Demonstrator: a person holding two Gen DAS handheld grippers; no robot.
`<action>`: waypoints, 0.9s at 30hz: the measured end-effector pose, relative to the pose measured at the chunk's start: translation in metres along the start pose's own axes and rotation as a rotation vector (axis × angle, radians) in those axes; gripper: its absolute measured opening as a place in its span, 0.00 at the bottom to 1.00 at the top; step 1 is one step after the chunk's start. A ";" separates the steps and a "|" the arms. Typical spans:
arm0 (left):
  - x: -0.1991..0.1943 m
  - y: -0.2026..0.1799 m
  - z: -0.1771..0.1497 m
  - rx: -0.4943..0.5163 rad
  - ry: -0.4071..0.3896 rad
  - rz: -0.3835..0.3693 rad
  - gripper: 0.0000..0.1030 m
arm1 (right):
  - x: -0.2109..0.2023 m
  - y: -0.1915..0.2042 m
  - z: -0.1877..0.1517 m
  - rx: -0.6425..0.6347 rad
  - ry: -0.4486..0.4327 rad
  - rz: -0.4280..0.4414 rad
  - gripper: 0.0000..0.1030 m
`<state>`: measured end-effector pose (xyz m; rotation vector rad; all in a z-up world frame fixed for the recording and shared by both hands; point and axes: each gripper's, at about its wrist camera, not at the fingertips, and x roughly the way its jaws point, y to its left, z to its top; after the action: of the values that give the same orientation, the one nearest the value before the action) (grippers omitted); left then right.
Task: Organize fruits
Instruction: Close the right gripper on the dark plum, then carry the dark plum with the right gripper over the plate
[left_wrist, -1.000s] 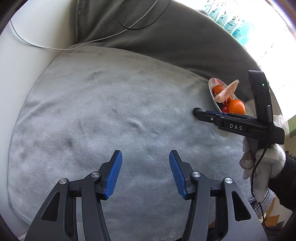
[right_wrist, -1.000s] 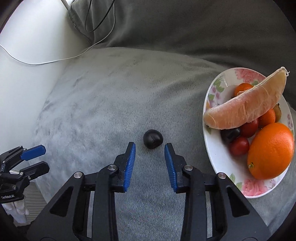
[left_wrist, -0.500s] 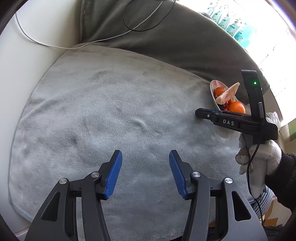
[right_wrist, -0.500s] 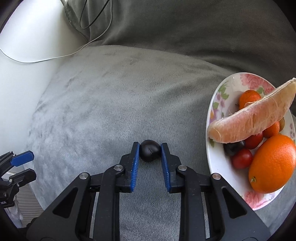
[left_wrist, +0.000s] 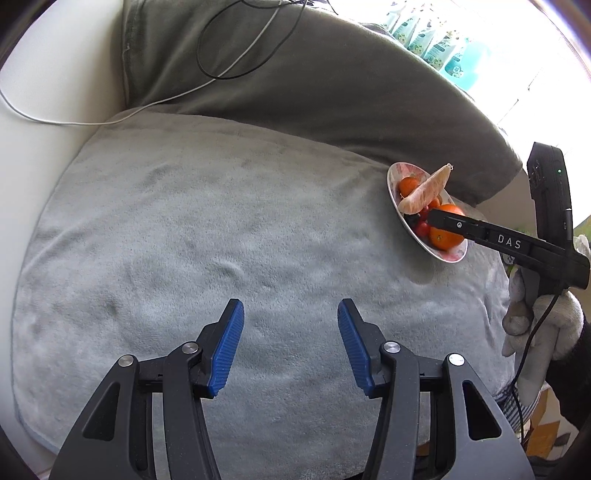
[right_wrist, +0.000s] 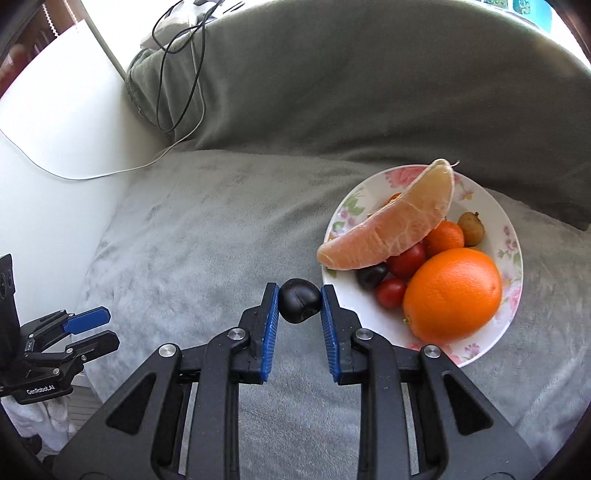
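Note:
In the right wrist view my right gripper (right_wrist: 299, 300) is shut on a small dark round fruit (right_wrist: 299, 301), held off the grey towel (right_wrist: 192, 258) just left of the flowered plate (right_wrist: 511, 236). The plate holds a pomelo wedge (right_wrist: 388, 229), a big orange (right_wrist: 452, 293), cherry tomatoes (right_wrist: 391, 291), a small orange fruit and a brown one. In the left wrist view my left gripper (left_wrist: 291, 334) stands open over bare towel (left_wrist: 221, 229) with nothing between its pads. From that view the right gripper (left_wrist: 434, 218) reaches in over the plate (left_wrist: 448, 254).
A dark grey cushion (right_wrist: 351, 96) rises behind the towel, with black and white cables (right_wrist: 177, 74) lying over its left end. White surface (right_wrist: 55, 122) borders the towel on the left. A gloved hand (left_wrist: 535, 332) holds the right gripper's handle. Bottles (left_wrist: 436, 48) stand by the bright window.
My right gripper closed on the dark fruit, lifted it off the towel and carried it toward the plate. The left gripper drew back a little and stayed open.

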<state>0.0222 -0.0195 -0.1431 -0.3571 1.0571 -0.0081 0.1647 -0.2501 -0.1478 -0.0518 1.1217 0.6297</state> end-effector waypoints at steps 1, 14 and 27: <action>0.000 -0.002 0.000 0.003 0.000 -0.002 0.50 | -0.006 -0.006 0.000 0.005 -0.009 -0.007 0.23; -0.002 -0.016 0.002 0.025 -0.007 -0.006 0.50 | -0.034 -0.074 0.029 0.105 -0.084 -0.102 0.23; -0.013 -0.028 0.009 0.057 -0.031 0.015 0.50 | -0.023 -0.090 0.043 0.128 -0.079 -0.120 0.23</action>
<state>0.0282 -0.0408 -0.1200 -0.2970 1.0267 -0.0186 0.2383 -0.3192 -0.1327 0.0155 1.0718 0.4488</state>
